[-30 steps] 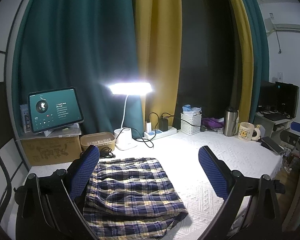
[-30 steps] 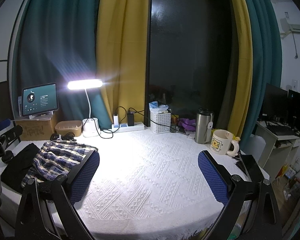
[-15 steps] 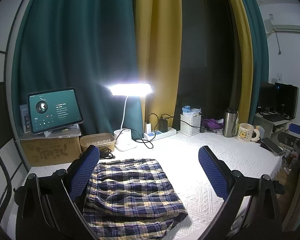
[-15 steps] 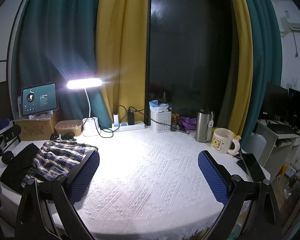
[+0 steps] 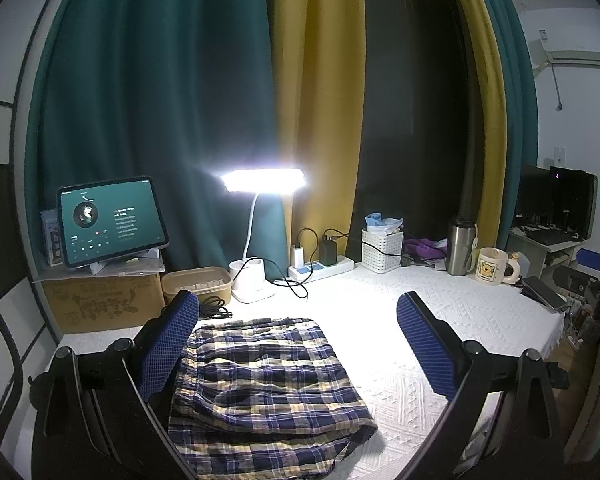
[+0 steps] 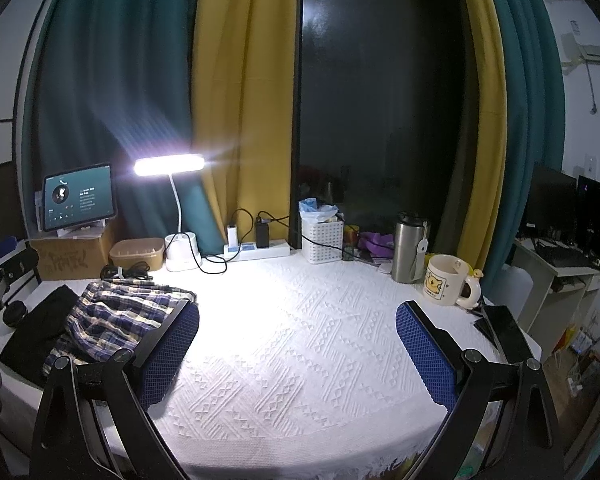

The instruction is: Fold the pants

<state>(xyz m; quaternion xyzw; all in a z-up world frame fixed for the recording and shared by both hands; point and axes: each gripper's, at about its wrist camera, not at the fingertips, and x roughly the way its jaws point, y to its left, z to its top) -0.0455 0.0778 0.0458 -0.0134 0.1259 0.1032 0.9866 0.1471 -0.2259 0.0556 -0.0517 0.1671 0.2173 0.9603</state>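
Observation:
Blue-and-cream plaid pants lie folded in a neat stack on the white textured tablecloth, directly below and ahead of my left gripper. Its blue-padded fingers stand wide apart above the cloth, holding nothing. In the right wrist view the same pants rest at the table's left side, on top of a black garment. My right gripper hovers open over bare tablecloth, well right of the pants.
Along the back stand a tablet on a cardboard box, a lit desk lamp, a power strip, a white basket, a steel flask and a mug. A phone lies at the right edge.
Both grippers have drifted very slightly; the pants stay folded and still, and both grippers stay open.

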